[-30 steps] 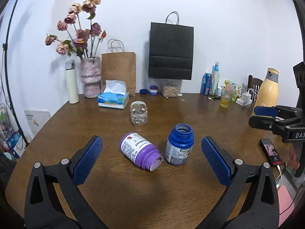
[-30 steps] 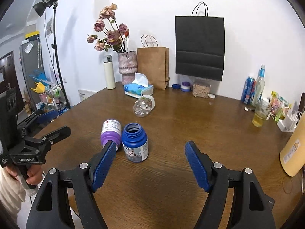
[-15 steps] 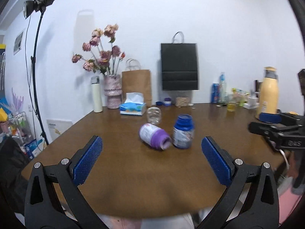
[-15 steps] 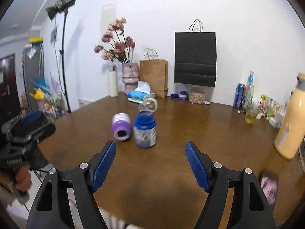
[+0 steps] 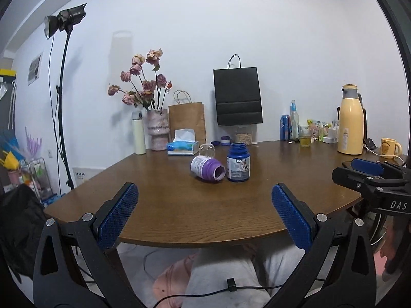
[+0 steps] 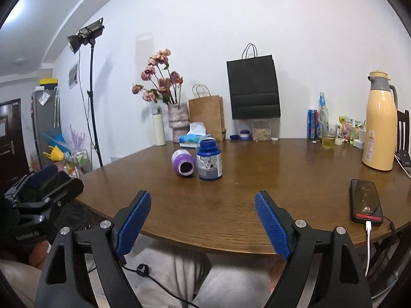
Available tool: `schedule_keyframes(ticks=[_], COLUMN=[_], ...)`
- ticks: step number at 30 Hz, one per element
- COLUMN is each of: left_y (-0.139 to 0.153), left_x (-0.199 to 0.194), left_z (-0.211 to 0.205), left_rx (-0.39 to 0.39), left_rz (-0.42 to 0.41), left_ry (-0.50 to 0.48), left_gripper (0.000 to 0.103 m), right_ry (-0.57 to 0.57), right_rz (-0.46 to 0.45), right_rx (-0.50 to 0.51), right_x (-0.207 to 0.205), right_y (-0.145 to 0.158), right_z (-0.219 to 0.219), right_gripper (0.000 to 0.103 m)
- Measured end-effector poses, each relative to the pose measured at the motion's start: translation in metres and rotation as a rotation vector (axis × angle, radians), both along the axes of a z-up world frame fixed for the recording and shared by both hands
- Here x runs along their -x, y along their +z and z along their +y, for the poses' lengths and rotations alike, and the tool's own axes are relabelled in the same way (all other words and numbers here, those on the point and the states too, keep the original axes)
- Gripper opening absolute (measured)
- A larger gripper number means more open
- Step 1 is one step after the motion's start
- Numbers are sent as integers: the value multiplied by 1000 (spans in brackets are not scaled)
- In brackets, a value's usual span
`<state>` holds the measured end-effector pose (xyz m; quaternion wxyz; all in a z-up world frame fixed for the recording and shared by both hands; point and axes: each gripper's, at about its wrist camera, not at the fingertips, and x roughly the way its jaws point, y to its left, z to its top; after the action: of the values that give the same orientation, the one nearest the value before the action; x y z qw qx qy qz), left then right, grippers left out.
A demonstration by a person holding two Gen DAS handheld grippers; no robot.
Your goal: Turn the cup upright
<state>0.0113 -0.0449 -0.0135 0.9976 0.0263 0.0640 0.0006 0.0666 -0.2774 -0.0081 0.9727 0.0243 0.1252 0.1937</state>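
With both my left gripper (image 5: 204, 217) and right gripper (image 6: 203, 220) spread wide, empty, off the desk's (image 5: 179, 205) near edge, the purple cup (image 5: 207, 167) lies tipped mid-desk touching the blue bottle (image 5: 238, 162), which a careless reach could topple.

The clear cup (image 5: 207, 150) was half hidden behind the purple bottle (image 5: 207, 167) in the left wrist view; in the right wrist view it was wholly hidden behind the blue bottle (image 6: 209, 160), so its lie could not be judged. The label print on the blue bottle was too small to be read. The right gripper's (image 5: 367, 166) rear was cut off by the left view's edge. The snack items (image 6: 345, 128) beside the thermos (image 6: 379, 123) were too small to be told apart.
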Motion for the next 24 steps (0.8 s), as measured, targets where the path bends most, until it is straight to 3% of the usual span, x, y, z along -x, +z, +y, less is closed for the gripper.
schedule_keyframes(ticks=[24], left_y=[0], left_x=[3], left_z=[0], left_rx=[-4], left_rz=[-5], left_ry=[2], left_gripper=[103], right_ry=[3], right_rz=[8], right_rx=[11], right_x=[-1], right_y=[-3], right_z=[3], right_gripper=[87])
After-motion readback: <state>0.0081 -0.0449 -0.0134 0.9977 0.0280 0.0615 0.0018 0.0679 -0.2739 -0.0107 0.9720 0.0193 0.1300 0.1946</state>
